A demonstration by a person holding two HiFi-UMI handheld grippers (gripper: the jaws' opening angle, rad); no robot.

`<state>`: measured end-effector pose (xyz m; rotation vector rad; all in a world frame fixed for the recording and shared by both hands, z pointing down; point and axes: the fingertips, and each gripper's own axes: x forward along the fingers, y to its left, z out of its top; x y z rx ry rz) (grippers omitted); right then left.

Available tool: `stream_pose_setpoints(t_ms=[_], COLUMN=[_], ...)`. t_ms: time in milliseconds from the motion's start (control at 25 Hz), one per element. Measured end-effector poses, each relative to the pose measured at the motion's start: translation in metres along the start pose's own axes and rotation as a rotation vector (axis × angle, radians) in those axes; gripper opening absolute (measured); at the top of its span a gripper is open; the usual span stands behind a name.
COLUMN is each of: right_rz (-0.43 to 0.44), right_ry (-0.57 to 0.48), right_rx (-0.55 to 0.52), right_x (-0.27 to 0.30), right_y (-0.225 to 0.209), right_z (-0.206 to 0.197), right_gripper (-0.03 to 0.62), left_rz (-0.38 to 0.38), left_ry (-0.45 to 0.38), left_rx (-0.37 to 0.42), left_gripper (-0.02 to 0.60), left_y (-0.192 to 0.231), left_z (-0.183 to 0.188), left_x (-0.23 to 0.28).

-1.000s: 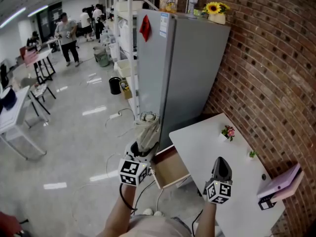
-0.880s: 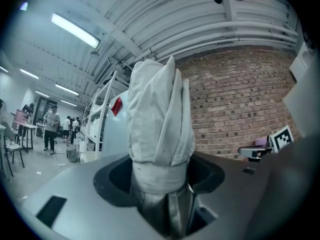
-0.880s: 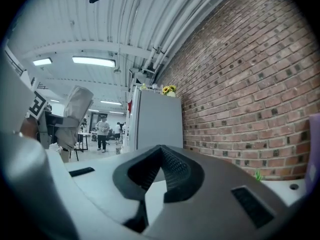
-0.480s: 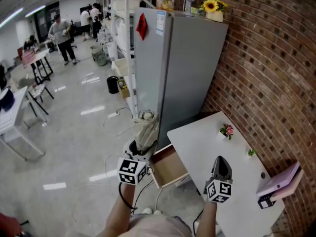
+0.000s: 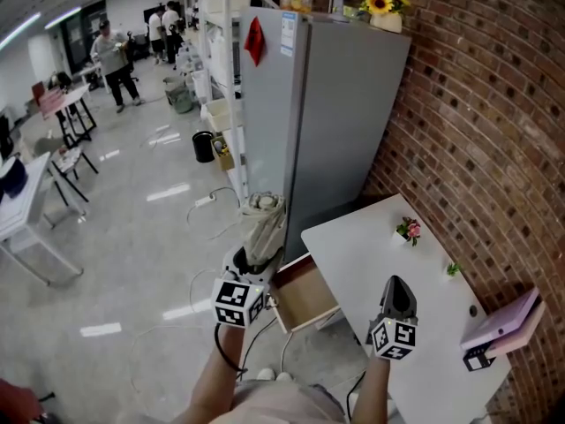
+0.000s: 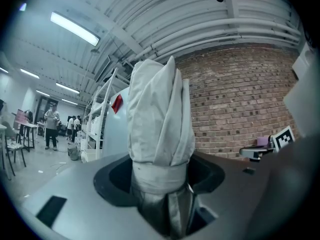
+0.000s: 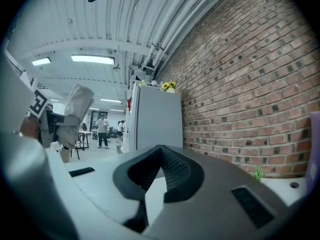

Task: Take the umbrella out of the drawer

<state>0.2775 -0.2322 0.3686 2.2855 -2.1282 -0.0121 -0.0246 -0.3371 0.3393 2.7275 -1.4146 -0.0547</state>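
Left gripper (image 5: pixel 248 270) fingers pinch the folded off-white fabric umbrella (image 5: pixel 263 226) by one end, clear of the open wooden drawer (image 5: pixel 305 300) at its 5 o'clock, so extraction looks done; right gripper (image 5: pixel 395 290) fingers are pressed together, empty, idle over the white counter (image 5: pixel 371 246).

Head view looks down; gripper views look level, sharing the fridge (image 5: pixel 344 122).

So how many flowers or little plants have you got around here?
3: a sunflower on top of the fridge, a pink flower on the white table, and a green sprig on it nearer the brick wall. Others may be hidden.
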Motion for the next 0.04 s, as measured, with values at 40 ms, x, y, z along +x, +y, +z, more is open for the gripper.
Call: stream_pose_setpoints(t_ms=[40], right_rz=[-0.001], right_ry=[0.001], right_rx=[0.0], right_x=[0.0004], right_y=[-0.0007], right_z=[-0.001], right_gripper=[0.018], left_rz=[0.002], left_ry=[0.0], left_rx=[0.0], left_gripper=[0.284], left_y=[0.0001], left_z=[-0.001], left_x=[0.0005])
